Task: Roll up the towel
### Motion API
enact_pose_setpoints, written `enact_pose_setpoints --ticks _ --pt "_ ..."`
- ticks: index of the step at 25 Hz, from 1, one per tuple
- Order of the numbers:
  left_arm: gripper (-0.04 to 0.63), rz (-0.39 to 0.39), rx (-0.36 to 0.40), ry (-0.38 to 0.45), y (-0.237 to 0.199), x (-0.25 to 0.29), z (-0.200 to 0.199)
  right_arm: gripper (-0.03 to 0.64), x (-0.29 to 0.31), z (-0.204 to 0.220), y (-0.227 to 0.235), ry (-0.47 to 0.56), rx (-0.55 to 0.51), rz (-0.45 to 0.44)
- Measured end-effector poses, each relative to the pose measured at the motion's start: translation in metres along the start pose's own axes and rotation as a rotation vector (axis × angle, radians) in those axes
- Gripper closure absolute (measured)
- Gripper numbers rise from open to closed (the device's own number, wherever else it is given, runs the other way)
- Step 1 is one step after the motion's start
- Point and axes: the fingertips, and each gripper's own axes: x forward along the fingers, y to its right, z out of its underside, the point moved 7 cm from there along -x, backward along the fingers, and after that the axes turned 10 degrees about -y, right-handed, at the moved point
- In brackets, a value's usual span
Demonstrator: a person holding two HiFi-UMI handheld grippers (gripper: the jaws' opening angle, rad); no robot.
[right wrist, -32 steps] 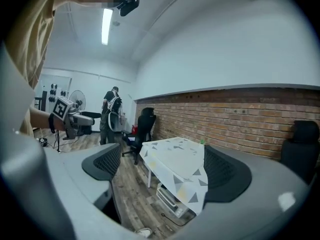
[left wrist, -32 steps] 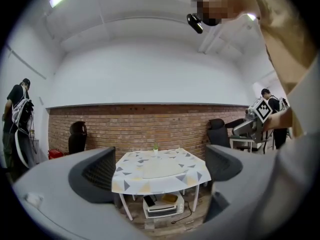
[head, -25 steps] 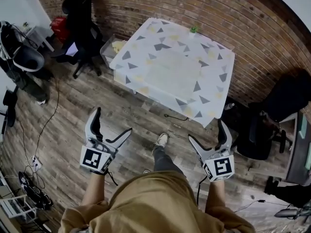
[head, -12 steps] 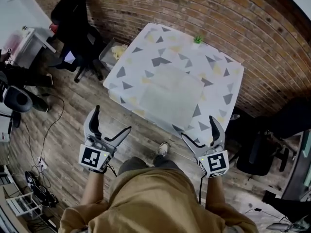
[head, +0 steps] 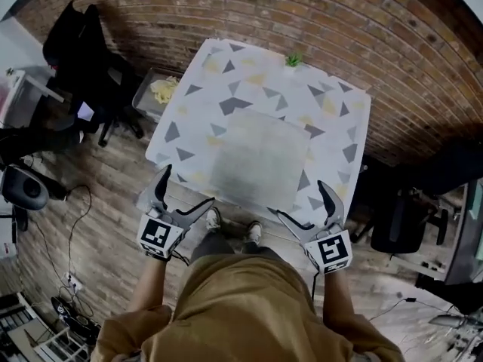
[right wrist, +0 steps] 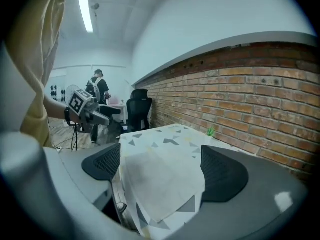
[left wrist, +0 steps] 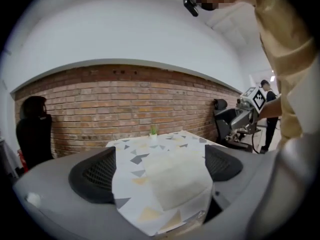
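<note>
A pale grey-green towel (head: 260, 158) lies flat and unrolled on a table (head: 343, 134) covered with a white cloth printed with grey and yellow triangles. The towel also shows ahead in the left gripper view (left wrist: 175, 179) and the right gripper view (right wrist: 160, 176). My left gripper (head: 183, 194) hangs open just off the table's near left corner, holding nothing. My right gripper (head: 306, 206) is open at the near right corner, also with nothing in it. Neither touches the towel.
A small green plant (head: 293, 59) stands at the table's far edge by the brick wall. A tray of yellowish items (head: 160, 90) and a black chair (head: 83, 59) are to the left. Another black chair (head: 407, 217) stands to the right. My feet (head: 231, 225) are at the table's near edge.
I have walked up to the table: it has come closer and both open grippers now sit at its near edge. Nothing was taken hold of.
</note>
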Motion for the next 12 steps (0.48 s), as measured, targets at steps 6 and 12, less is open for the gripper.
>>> enact_pose_setpoints --ticks 6,12 --pt "0.011 0.303 0.104 -0.148 -0.016 0.076 0.035 0.12 0.04 0.037 -0.009 -0.202 0.0 0.017" --pt "0.014 0.549 0.22 -0.303 -0.008 0.118 0.08 0.123 0.072 0.07 -0.016 -0.333 0.019 0.009"
